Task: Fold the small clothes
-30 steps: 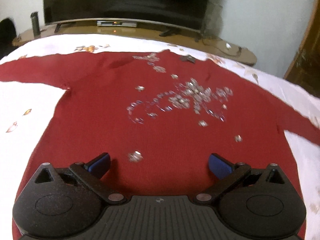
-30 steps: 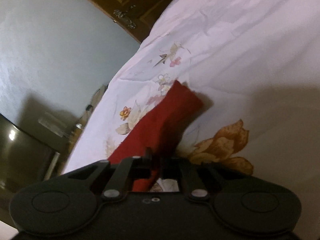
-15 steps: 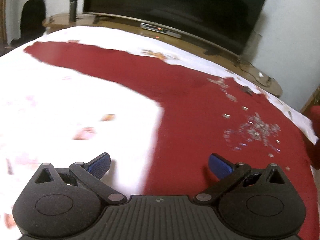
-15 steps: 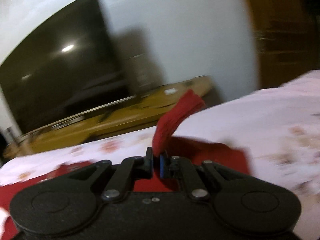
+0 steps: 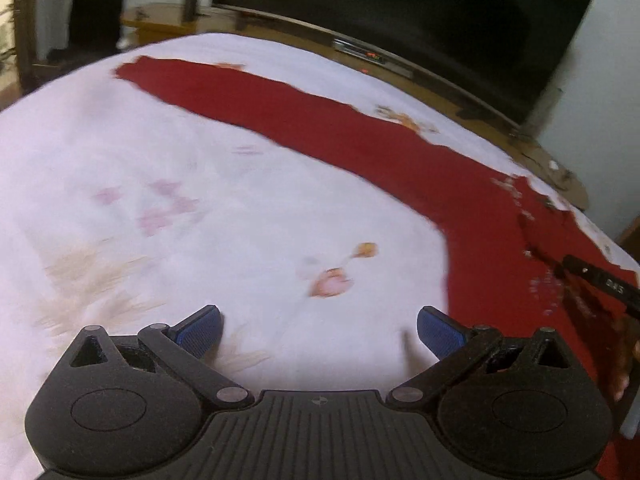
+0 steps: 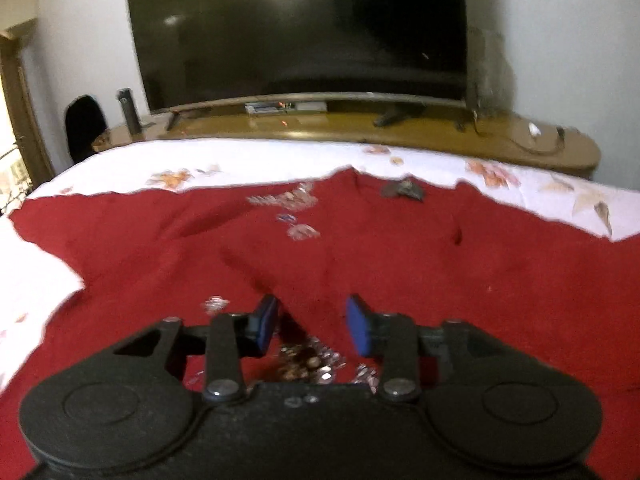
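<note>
Left tongs [image 5: 318,330]: spread wide and holding nothing, over bare bed sheet [image 5: 168,216] just left of the sweater's body; probably heading for the long sleeve.
Right tongs [image 6: 312,326]: partly spread, with nothing pinched; a fold of red cloth lies loose between the blue pads [image 6: 267,322], which looks like a just-laid sleeve.
Sweater [image 6: 400,264]: dark red knit, spread front-up on the bed, neck toward the far edge near the television [image 6: 304,32].
Left sleeve [image 5: 280,108]: stretched flat, running out to the far left, not yet folded.
Right sleeve [image 6: 288,276]: appears folded in across the chest.
Decoration [image 6: 308,364]: silvery sequins scattered on the front, partly covered by the fold.
Blur: left view is smeared, so edges are uncertain.
</note>
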Action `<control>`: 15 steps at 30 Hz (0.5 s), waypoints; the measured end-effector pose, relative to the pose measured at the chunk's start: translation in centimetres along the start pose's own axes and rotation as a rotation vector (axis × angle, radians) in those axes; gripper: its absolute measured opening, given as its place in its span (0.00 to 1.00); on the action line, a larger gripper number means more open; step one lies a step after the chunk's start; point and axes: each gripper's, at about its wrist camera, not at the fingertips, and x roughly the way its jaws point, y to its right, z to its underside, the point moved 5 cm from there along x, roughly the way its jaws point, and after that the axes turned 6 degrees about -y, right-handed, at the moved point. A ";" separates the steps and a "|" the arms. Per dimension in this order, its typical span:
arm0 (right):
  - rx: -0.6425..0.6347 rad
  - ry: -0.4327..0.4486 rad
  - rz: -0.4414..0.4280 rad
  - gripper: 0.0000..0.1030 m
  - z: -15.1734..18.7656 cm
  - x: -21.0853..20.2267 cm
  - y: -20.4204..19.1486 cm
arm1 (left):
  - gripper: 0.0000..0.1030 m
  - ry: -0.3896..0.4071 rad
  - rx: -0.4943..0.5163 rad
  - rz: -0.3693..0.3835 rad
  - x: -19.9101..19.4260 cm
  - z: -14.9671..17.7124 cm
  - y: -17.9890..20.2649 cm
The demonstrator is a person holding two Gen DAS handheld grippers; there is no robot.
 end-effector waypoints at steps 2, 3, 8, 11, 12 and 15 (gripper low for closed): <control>0.019 0.052 0.007 0.37 0.2 -2.1 0.1 | 1.00 -0.002 0.036 0.093 1.0 -1.1 2.7; 0.038 0.066 0.024 0.37 0.5 -3.5 0.7 | 1.00 0.004 0.058 0.143 1.4 -1.7 4.3; 0.194 0.075 0.101 0.37 1.8 -7.0 5.5 | 0.93 -0.024 0.103 0.401 6.6 -5.0 14.0; 0.252 0.081 0.137 0.37 3.3 -9.6 7.9 | 0.54 -0.108 0.065 0.461 11.1 -6.4 17.7; 0.258 0.084 0.147 0.37 4.1 -10.2 9.0 | 0.54 -0.124 0.063 0.453 12.4 -6.7 18.6; 0.280 0.089 0.174 0.38 5.7 -12.3 10.9 | 0.54 -0.146 0.062 0.429 14.7 -7.0 20.3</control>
